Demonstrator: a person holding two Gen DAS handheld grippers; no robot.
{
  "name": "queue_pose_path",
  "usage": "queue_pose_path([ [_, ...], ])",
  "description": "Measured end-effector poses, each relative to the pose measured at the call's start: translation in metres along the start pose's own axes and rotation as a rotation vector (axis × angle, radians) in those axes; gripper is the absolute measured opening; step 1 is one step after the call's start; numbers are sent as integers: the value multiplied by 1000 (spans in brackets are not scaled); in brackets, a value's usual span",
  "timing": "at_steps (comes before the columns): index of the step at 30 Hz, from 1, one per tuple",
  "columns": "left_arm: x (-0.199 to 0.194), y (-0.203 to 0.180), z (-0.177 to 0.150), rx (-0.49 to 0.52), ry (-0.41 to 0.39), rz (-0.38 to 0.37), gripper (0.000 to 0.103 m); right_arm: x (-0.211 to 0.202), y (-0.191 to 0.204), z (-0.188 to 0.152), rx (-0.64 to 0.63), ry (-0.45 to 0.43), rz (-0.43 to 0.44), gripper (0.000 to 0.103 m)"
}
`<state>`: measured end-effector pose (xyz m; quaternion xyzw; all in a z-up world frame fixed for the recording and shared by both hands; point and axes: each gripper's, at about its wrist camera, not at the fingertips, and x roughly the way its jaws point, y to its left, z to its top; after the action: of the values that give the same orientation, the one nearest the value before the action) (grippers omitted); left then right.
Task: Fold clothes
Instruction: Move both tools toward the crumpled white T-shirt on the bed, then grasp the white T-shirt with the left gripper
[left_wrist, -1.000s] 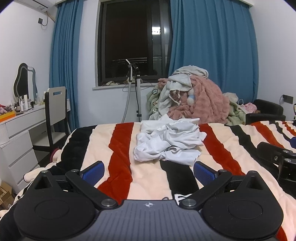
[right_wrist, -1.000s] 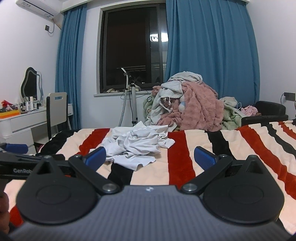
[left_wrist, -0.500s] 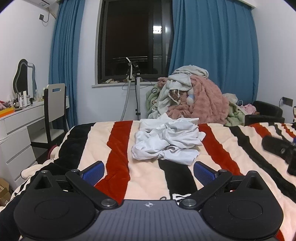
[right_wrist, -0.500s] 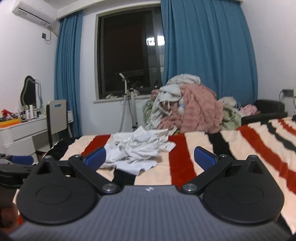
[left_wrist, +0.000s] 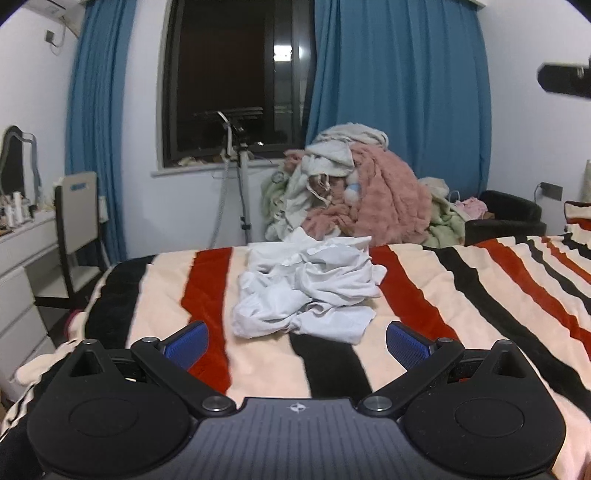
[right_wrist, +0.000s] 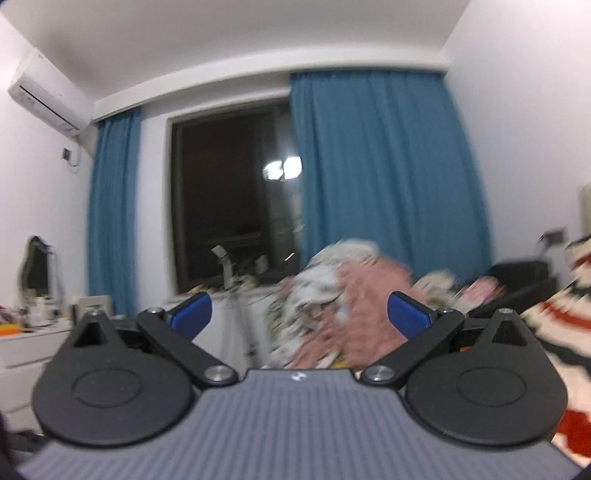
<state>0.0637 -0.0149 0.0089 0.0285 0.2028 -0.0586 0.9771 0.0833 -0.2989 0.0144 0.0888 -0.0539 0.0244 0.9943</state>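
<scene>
A crumpled white garment (left_wrist: 306, 291) lies on the striped bed (left_wrist: 443, 302), in the left wrist view. My left gripper (left_wrist: 297, 345) is open and empty, low over the bed just in front of the garment. My right gripper (right_wrist: 299, 317) is open and empty, raised and tilted up towards the window; its view is blurred and the garment is hidden from it. Part of the right gripper shows at the upper right of the left wrist view (left_wrist: 565, 79).
A pile of pink and pale laundry (left_wrist: 354, 195) stands beyond the bed's far edge under the blue curtains (left_wrist: 399, 103). A white desk and chair (left_wrist: 75, 229) stand at the left. A black armchair (left_wrist: 506, 218) is at the right. A tripod stand (left_wrist: 240, 184) is by the window.
My right gripper has swung sharply upward, so its view has left the bed and now shows the window and ceiling. My left gripper has crept closer to the white garment.
</scene>
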Motion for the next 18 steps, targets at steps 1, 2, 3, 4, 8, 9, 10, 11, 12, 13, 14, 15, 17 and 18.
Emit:
queue_pose_path([
  [1,9,0,5,-1,13,-8,103,11,-5,4,22,35,14,103],
  [2,21,-1,9,0,30,-11,103,23,-9,4,43,73,2,103],
  [3,36,-3,13,5,50,-11,103,32,-14,-1,43,94,-5,103],
  [4,52,-4,14,10,66,-7,103,41,-18,-6,42,116,-11,103],
  [8,122,-3,13,26,109,21,102,68,-37,-39,63,194,-36,103],
  [9,139,-2,13,31,119,28,101,74,-40,-49,69,212,-41,103],
  [10,157,-2,13,35,130,35,100,80,-43,-60,66,230,-51,103],
  [11,174,-2,12,39,140,42,100,85,-47,-71,63,248,-60,103],
  [12,191,0,11,41,147,50,100,89,-47,-80,62,263,-61,103],
  [13,206,3,9,40,150,59,100,93,-47,-89,60,277,-63,103],
  [14,219,6,7,37,153,63,100,97,-48,-98,59,292,-65,103],
  [15,230,9,5,32,158,63,100,101,-48,-107,57,306,-67,103],
  [17,254,15,1,19,173,70,99,112,-46,-121,55,331,-60,103],
  [18,266,18,0,6,183,74,97,116,-43,-127,54,339,-54,103],
])
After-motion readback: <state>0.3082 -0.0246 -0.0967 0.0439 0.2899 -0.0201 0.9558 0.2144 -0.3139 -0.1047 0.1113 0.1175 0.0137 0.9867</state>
